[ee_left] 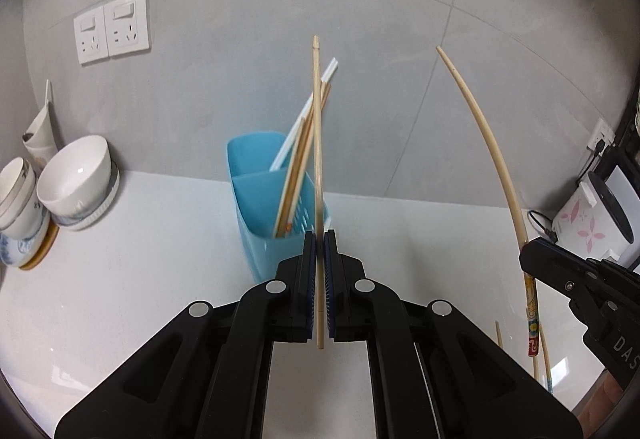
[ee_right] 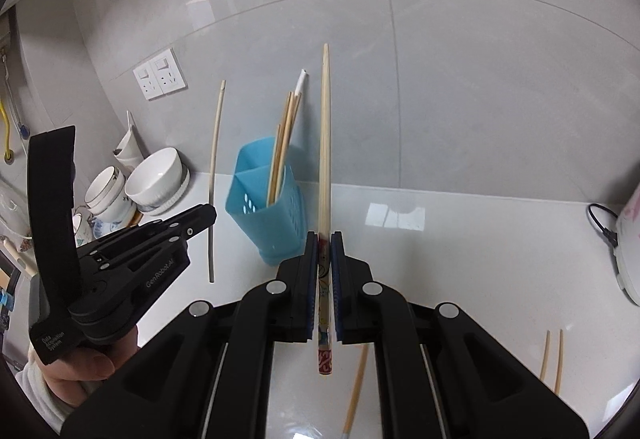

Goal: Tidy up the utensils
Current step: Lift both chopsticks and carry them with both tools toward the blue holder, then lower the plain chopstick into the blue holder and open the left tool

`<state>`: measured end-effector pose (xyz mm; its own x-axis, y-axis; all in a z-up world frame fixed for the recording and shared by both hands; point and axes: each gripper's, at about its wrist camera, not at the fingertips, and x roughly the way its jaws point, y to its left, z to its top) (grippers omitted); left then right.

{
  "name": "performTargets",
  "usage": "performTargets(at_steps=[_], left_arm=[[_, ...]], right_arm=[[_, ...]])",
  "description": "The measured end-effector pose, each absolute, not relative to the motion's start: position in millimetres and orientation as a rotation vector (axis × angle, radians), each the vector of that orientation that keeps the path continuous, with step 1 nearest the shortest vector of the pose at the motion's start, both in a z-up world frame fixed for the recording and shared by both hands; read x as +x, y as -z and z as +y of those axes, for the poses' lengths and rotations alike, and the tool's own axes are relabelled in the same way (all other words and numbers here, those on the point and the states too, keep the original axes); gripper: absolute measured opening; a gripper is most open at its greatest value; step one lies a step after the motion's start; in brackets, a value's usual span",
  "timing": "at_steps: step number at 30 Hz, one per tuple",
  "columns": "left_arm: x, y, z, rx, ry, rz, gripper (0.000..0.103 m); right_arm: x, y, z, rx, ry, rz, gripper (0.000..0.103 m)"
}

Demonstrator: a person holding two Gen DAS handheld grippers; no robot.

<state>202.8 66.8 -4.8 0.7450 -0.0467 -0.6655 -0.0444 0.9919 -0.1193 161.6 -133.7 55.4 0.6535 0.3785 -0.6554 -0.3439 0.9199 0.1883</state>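
We cannot see the lower ends of the chopsticks (ee_left: pixel 298 159) standing in the blue holder (ee_left: pixel 256 159); its walls hide them. At three o'clock in the right wrist view, the white appliance (ee_right: pixel 628 251) is cut off by the picture's edge. At five o'clock, two chopsticks (ee_right: pixel 554 357) lying on the surface (ee_right: pixel 460 239) run out of sight at the dark rim. At nine o'clock, the printing on the stacked cups (ee_right: pixel 106 199) is too small for us to read.
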Motion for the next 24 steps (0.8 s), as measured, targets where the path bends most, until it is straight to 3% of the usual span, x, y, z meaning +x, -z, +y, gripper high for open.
performTargets(at_steps=[13,24], left_arm=[[251,9,83,-0.100,0.038,0.523,0.003],[285,33,80,-0.051,0.062,0.508,0.003]], right_arm=[[202,-47,-106,0.069,-0.435,0.756,0.006],[224,-37,-94,0.068,-0.442,0.781,0.006]])
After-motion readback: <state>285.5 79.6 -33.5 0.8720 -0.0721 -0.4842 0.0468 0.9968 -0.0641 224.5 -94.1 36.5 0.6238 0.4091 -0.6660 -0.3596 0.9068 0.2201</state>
